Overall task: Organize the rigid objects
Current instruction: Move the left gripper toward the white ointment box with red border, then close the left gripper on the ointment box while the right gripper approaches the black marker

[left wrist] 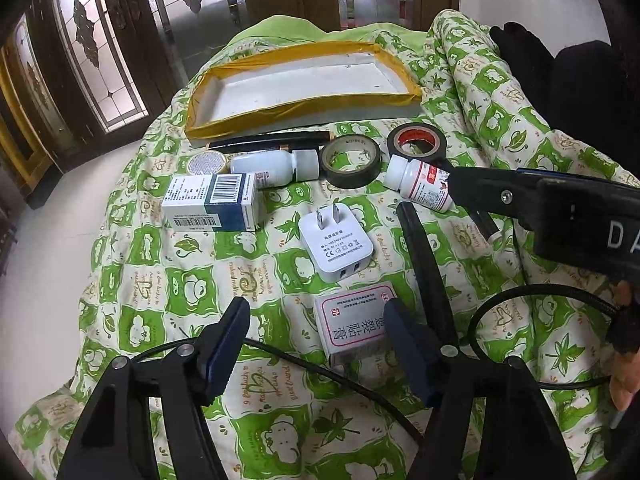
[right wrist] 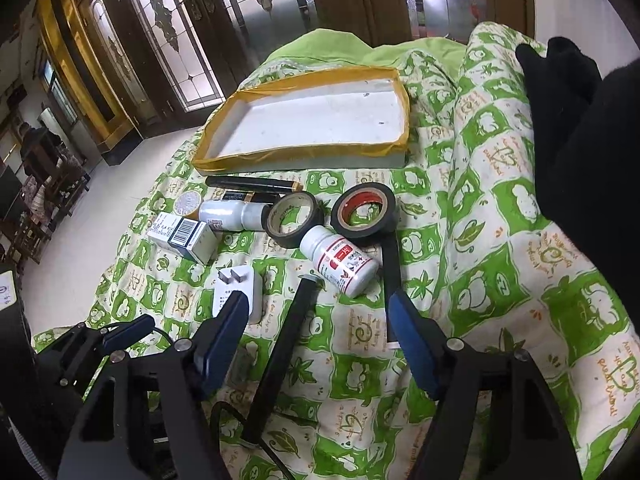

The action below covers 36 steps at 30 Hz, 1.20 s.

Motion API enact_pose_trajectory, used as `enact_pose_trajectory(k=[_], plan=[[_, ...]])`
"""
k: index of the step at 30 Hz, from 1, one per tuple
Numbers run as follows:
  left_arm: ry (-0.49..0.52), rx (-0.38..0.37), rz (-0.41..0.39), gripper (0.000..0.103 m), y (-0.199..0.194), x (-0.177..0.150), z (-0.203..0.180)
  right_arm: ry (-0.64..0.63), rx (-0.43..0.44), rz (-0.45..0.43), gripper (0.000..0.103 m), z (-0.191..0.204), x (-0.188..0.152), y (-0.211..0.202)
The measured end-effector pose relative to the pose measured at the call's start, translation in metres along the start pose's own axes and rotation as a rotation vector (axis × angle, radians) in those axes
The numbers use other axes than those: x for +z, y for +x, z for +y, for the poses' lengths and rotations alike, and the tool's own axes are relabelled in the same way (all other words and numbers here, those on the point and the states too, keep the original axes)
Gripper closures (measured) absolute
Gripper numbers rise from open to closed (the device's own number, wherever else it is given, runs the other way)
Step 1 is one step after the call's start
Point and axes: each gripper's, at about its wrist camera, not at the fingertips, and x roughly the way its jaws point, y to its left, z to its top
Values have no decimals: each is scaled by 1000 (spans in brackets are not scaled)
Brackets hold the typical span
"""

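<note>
While both grippers are hanging over the quilt point(left wrist: 132, 280), the left gripper point(left wrist: 316, 344) is standing fairly wide beside a box point(left wrist: 354, 326) printed with Chinese characters, gripping nothing. The right gripper point(right wrist: 316, 344) is likewise gaping, empty, astride a black bar point(right wrist: 280, 356). The charger point(left wrist: 334, 246) is showing "CE" marks; a barcode is facing up on the carton point(left wrist: 212, 202). The tray point(left wrist: 404, 80), taped yellow, is lying empty near the quilt's far edge. Only the left view is showing the printed box.
</note>
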Motion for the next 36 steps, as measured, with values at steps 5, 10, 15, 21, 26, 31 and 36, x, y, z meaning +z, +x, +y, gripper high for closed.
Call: enact_pose_trajectory(k=[5, 10, 15, 21, 26, 31, 36], plan=[[6, -7, -3, 30, 0, 0, -1, 6, 1, 6, 31, 0, 0, 1], [12, -10, 1, 30, 3, 2, -2, 13, 5, 11, 31, -1, -1, 2], [36, -49, -1, 30, 3, 1, -8, 18, 15, 32, 31, -1, -3, 5], [62, -7, 69, 30, 18, -1, -15, 12, 13, 48, 31, 3, -7, 9], [32, -23, 115, 53, 30, 0, -10, 2, 8, 51, 31, 5, -9, 10], [1, -43, 74, 53, 22, 0, -4, 19, 27, 74, 38, 2, -10, 14], [-50, -62, 50, 53, 17, 1, 4, 72, 97, 158, 70, -5, -13, 28]])
